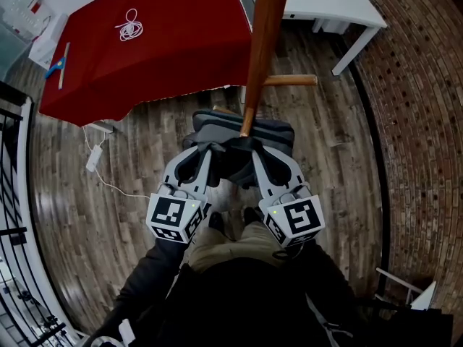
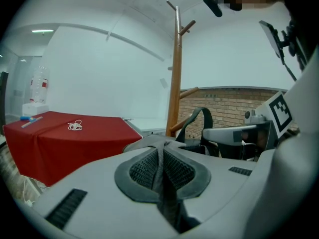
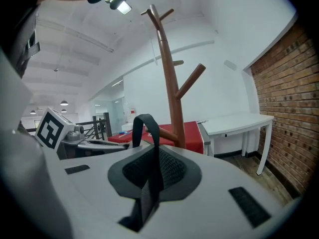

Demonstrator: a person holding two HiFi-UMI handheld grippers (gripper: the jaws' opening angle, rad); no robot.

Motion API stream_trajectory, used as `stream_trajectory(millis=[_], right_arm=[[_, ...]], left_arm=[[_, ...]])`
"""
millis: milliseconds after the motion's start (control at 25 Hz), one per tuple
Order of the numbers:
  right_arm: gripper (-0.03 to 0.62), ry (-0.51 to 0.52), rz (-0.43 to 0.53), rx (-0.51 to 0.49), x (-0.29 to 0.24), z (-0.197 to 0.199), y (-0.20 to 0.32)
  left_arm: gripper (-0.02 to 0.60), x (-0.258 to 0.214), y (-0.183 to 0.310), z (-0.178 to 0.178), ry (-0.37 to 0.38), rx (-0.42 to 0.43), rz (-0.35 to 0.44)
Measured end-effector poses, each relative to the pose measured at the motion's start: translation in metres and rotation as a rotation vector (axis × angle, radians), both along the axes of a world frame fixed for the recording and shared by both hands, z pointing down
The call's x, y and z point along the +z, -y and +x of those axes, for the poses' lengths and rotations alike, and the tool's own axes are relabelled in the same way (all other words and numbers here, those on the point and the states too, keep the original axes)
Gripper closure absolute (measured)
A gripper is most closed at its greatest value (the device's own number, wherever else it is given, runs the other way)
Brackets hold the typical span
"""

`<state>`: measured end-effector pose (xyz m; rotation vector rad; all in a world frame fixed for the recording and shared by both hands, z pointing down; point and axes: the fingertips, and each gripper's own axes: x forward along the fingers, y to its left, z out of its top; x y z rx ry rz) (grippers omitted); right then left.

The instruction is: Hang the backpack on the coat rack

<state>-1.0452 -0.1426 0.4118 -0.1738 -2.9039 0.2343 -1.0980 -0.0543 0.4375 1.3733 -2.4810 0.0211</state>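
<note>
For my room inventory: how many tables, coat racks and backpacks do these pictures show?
Tables: 2, a red-cloth table and a white rectangular table
Coat racks: 1, a brown wooden coat rack
Backpacks: 1, a grey fabric backpack
Total: 4

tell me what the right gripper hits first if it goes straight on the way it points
Probably the coat rack pole, just beyond the backpack strap that the right gripper holds; depth is hard to judge.

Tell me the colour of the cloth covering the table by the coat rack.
Red. The cloth shows best in the head view.
</note>
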Motion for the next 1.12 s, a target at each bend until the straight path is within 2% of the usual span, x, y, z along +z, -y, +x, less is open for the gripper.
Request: stream_trajectory(millis=[320, 720, 920, 1120], right_arm=[[0.572, -0.027, 0.010, -0.015, -0.025, 0.001, -0.005], [0.574, -0.051, 0.040, -0.054, -0.005, 0.025, -0.032], [0.574, -0.064, -0.003, -0.020, -0.007, 0.016, -0.025], [0.574, -0.079, -0.040, -0.022, 0.001, 0.002, -0.019]], left_arm=[[0.540, -0.023, -0.008, 0.007, 0.000, 0.018, 0.024], [0.540, 0.002, -0.036, 0.036, -0.055, -0.006, 0.017], [0.540, -0.007, -0.033, 0.028, -0.064, 0.004, 0.034], [0.540, -0.002, -0.025, 0.012, -0.058, 0.021, 0.006]])
